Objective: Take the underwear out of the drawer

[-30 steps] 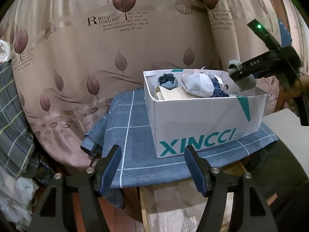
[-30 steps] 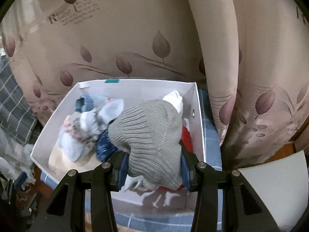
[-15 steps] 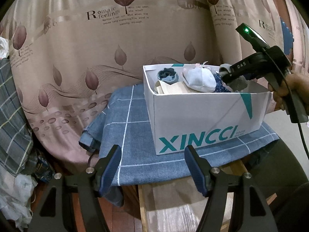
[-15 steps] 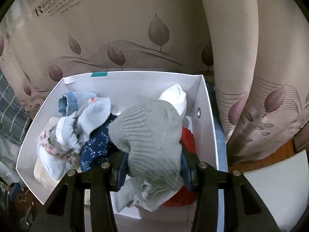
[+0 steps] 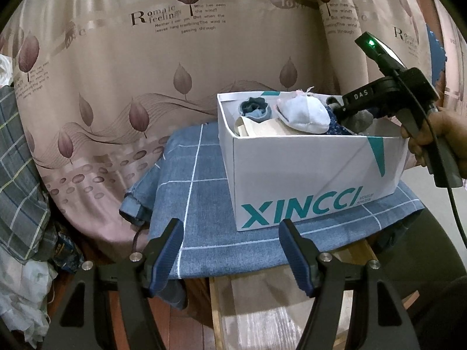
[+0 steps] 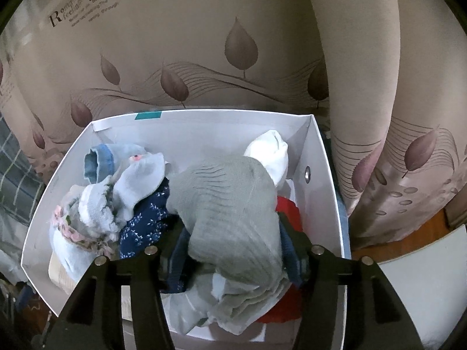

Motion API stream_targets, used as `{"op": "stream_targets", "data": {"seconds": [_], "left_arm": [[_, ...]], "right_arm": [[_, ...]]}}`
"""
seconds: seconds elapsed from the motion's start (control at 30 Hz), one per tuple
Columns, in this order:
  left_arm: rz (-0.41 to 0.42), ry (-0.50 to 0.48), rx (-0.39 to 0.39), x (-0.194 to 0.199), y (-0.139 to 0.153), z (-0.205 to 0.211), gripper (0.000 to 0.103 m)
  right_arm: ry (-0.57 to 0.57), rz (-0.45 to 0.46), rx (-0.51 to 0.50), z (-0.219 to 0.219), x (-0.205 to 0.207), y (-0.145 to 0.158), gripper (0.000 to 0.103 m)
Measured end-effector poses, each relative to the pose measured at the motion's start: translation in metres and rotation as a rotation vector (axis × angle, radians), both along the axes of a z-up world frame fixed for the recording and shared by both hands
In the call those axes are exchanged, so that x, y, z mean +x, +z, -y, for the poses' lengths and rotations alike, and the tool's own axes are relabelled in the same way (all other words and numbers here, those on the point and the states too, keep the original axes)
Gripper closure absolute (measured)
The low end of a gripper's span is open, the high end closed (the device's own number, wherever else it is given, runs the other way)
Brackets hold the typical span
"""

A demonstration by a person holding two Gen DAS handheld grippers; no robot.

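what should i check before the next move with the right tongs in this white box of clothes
1. Grey knit piece between the right tongs: ok. The jaws have just been opening.
2. Pads pressing on the grey knit piece: cannot tell, the cloth fills the gap either way.
3. Grey knit piece lifted clear of the white box: not ok, it sits low on the other clothes.
4. Grey knit piece is underwear: cannot tell, it is bunched up.
5. Left tongs free to help: ok, open and empty, in front of the box.
6. Box flat on the blue cloth: ok.
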State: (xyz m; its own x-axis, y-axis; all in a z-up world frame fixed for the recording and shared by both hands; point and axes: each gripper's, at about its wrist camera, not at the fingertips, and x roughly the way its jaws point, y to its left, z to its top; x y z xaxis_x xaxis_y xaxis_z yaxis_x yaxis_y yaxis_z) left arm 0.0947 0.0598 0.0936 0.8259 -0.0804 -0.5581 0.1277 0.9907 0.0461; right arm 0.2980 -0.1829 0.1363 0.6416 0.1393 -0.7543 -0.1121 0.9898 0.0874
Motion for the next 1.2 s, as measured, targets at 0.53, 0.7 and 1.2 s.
{"op": "stream_targets", "data": {"seconds": [0.53,0.7,1.2], "left_arm": [[-0.002,0.000,0.018,0.002,-0.003,0.003,0.034],[0.005,-0.003,0.018,0.001,-0.002,0.005,0.034],[0.160,0.102,0.019,-0.035,0.015,0.018,0.033]], "right_arm": [[-0.034,0.196,0.034,0.001,-0.049,0.020,0.033],[-0.030,0.393,0.021,-0.011,-0.114,0.040,0.017],[-0.132,0.588,0.066,-0.022,-0.271,-0.013,0.001]]}}
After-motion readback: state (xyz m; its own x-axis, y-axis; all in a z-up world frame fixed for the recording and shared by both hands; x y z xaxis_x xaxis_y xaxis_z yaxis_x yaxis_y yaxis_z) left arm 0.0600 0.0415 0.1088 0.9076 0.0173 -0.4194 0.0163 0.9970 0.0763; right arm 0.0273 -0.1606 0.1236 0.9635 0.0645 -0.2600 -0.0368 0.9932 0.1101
